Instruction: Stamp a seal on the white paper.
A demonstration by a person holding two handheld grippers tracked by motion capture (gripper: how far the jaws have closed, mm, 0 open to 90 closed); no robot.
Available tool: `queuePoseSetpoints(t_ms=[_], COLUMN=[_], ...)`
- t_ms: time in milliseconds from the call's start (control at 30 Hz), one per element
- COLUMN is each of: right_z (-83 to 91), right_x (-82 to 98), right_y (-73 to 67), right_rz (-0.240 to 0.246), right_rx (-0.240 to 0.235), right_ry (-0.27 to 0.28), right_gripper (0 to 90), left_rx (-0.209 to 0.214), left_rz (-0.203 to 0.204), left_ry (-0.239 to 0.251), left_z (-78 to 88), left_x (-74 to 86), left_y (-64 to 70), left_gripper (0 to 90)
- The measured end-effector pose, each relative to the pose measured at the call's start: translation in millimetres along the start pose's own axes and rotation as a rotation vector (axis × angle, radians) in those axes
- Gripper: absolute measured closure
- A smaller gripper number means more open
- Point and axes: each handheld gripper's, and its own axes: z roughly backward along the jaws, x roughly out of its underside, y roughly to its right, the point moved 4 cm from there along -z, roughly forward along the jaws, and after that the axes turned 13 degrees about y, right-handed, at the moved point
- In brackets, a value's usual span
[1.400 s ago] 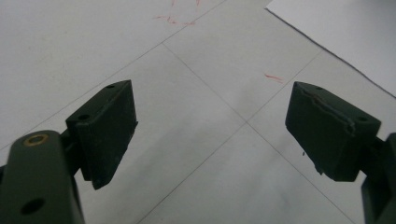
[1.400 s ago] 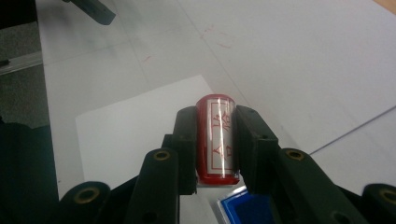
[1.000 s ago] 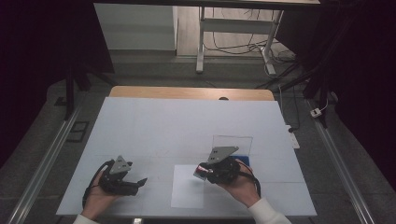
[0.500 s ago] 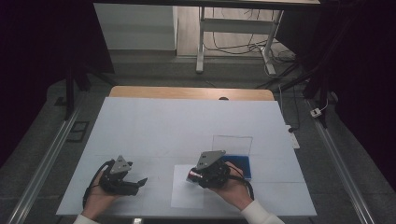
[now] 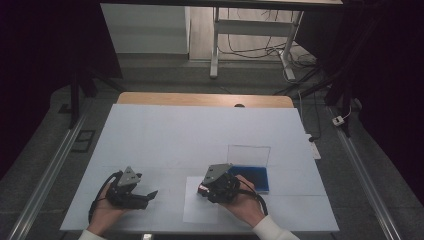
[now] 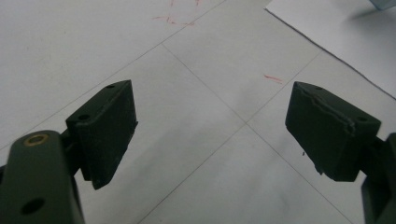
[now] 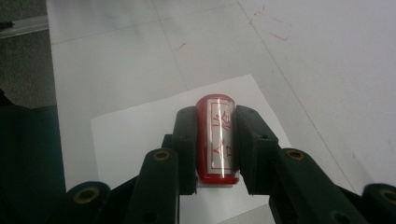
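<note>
You've got the red stamp (image 7: pixel 217 139) clamped in your right tongs (image 7: pixel 217 140) over the paper sheet (image 5: pixel 200 212), left tongs (image 6: pixel 210 135) wide open and empty, so next I'd press straight down.

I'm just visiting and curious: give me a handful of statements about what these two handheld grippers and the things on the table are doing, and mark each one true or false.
1. The right gripper is clamped on a red stamp. True.
2. The left gripper holds a pen. False: its jaws stand wide apart with nothing between them.
3. The stamp is held over a white sheet of paper. True.
4. The blue ink pad box has its lid shut. False: its clear lid stands raised behind it.
5. The blue box lies beside the left hand. False: it lies by the right hand.
</note>
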Motion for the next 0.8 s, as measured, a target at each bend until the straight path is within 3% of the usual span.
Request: queuePoseSetpoints(t_ms=[800], right_z=[-13.9], right_x=[6.6], right_y=[-0.4], right_rz=[-0.007], right_rx=[0.014], right_ry=[-0.041], right_gripper=[70.3], left_rx=[0.003], left_rz=[-0.002], left_ry=[-0.003], left_z=[0.1], left_x=[0.4], left_y=[-0.3], left_gripper=[16.8])
